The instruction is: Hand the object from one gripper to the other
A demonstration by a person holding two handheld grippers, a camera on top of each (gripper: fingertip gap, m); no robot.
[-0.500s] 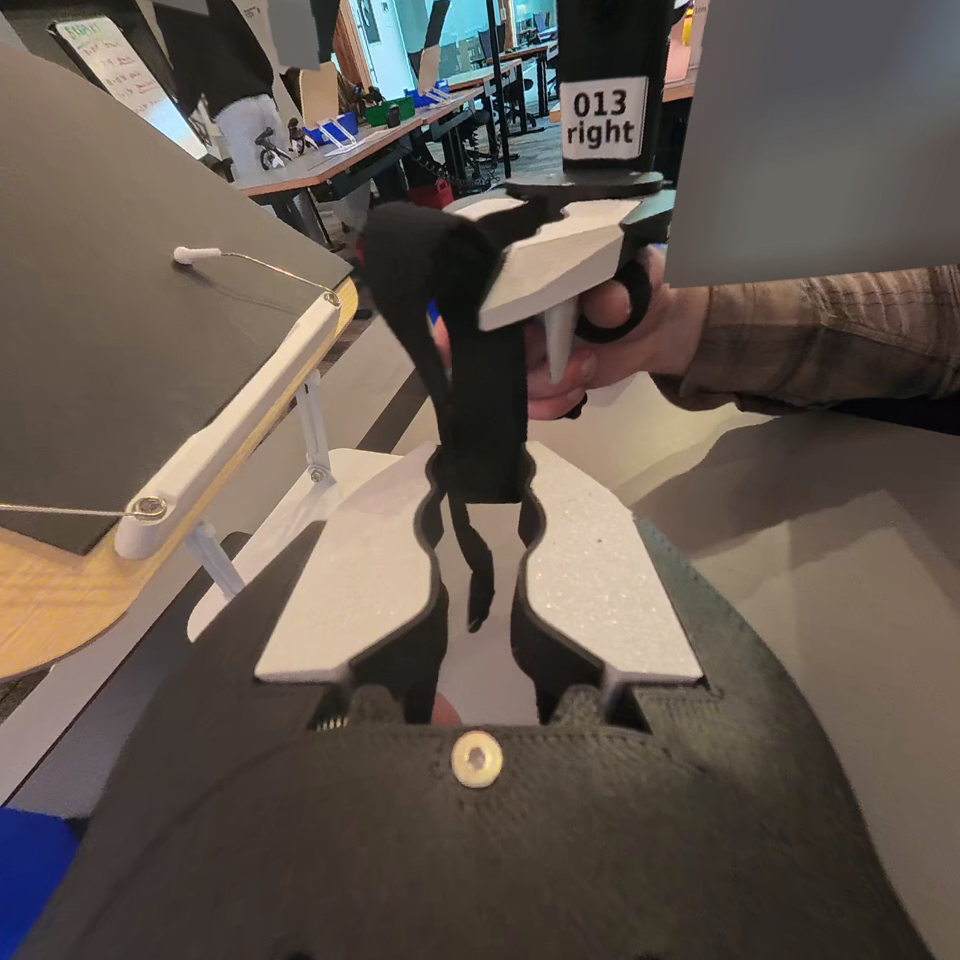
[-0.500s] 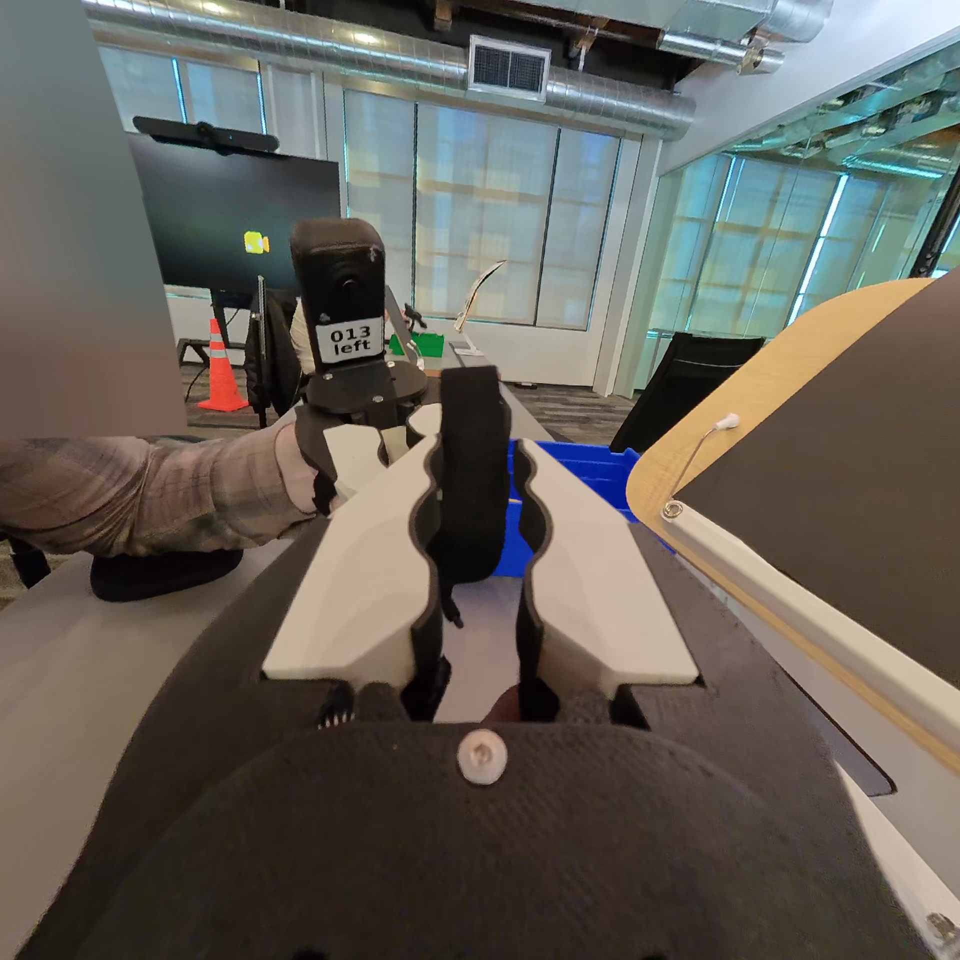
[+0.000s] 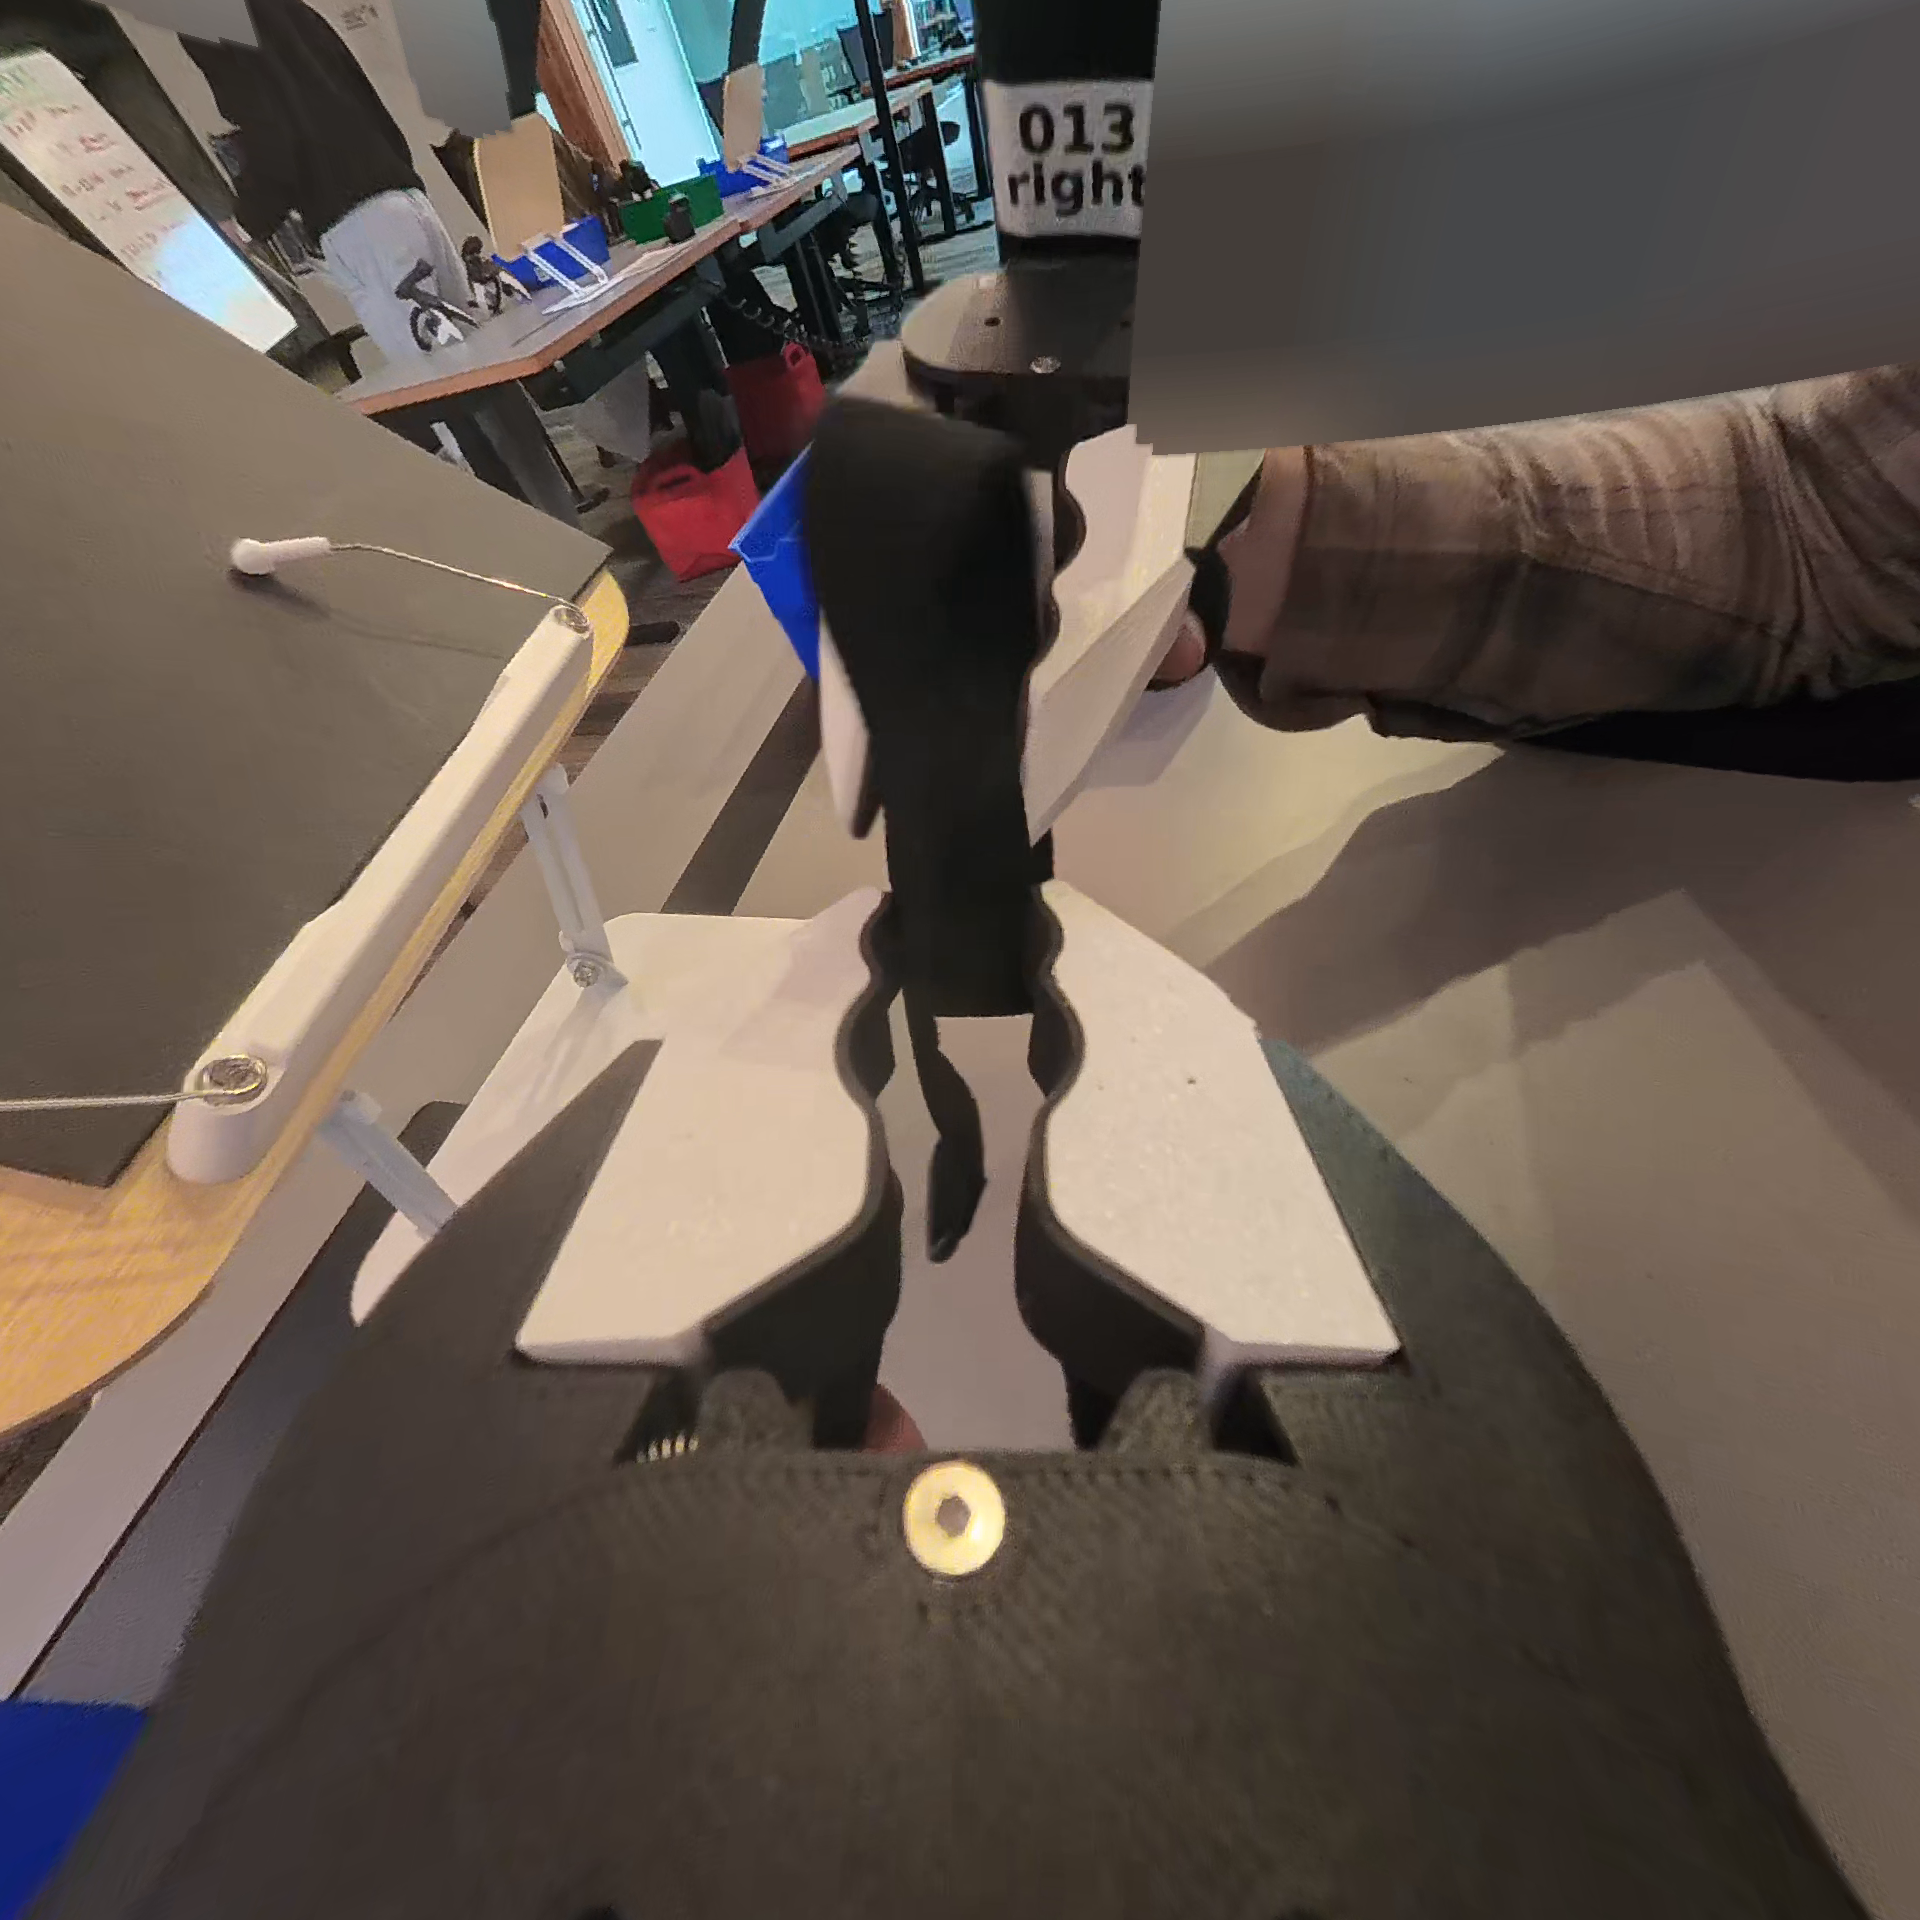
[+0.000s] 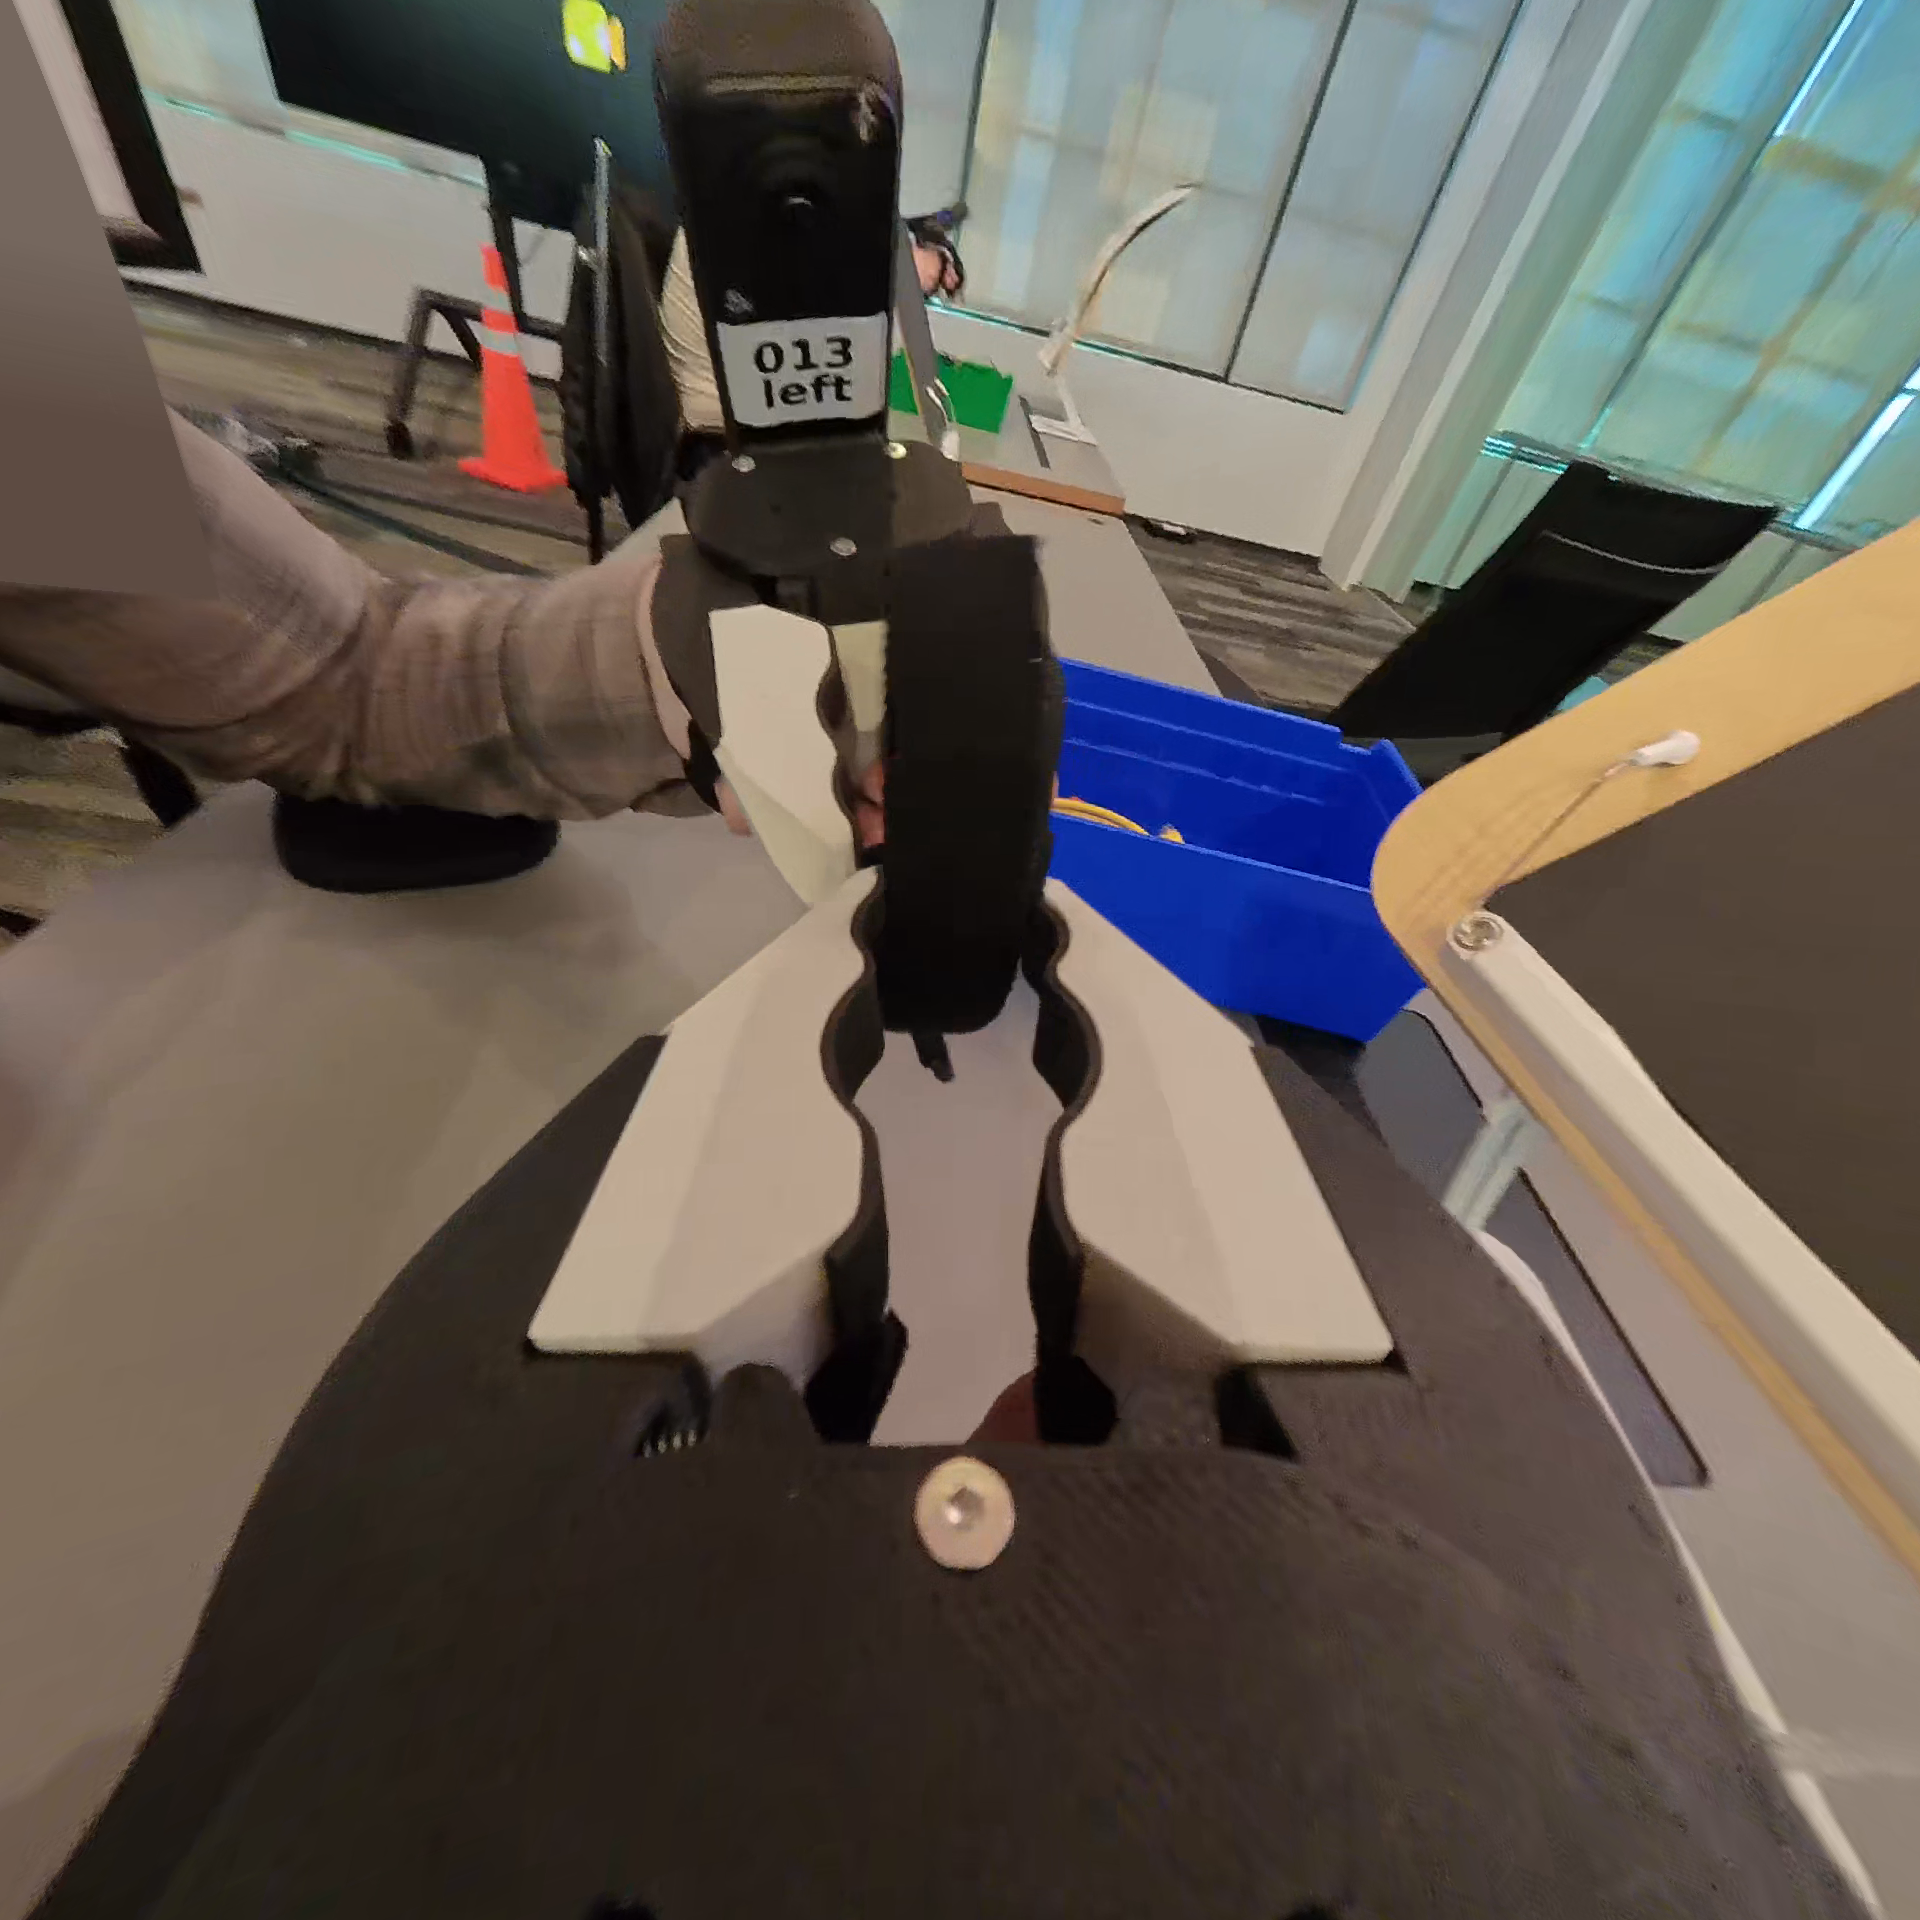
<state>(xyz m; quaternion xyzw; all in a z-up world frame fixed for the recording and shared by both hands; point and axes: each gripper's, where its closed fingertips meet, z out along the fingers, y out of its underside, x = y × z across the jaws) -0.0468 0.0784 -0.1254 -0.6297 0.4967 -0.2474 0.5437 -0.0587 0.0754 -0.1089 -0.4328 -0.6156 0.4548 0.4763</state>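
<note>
The object is a black strap (image 3: pixel 940 665), standing upright between the two grippers, which face each other tip to tip. My left gripper (image 3: pixel 961 940) is shut on the strap's lower end, and a thin tail hangs down between its fingers. My right gripper (image 4: pixel 956 925) has its jaws slightly apart around the same end of the strap (image 4: pixel 961 769), which sits only at its fingertips. In the left wrist view the right gripper (image 3: pixel 966 790) is just beyond the strap. In the right wrist view the left gripper (image 4: pixel 831 821) is behind it.
A grey table (image 3: pixel 1558 1091) lies below. A tilted dark board with a wooden edge and white bracket (image 3: pixel 343 935) stands close on the left gripper's left, also in the right wrist view (image 4: pixel 1621 997). A blue bin (image 4: pixel 1226 831) sits behind the strap. A sleeved arm (image 3: pixel 1558 582) holds the right gripper. Only a small space, under 4 cm, lies between the two pairs of fingers.
The right gripper has turned to face the left gripper head-on. The strap now sits at the right gripper's fingertips instead of deeper between its fingers. It has not shifted in the left gripper.
</note>
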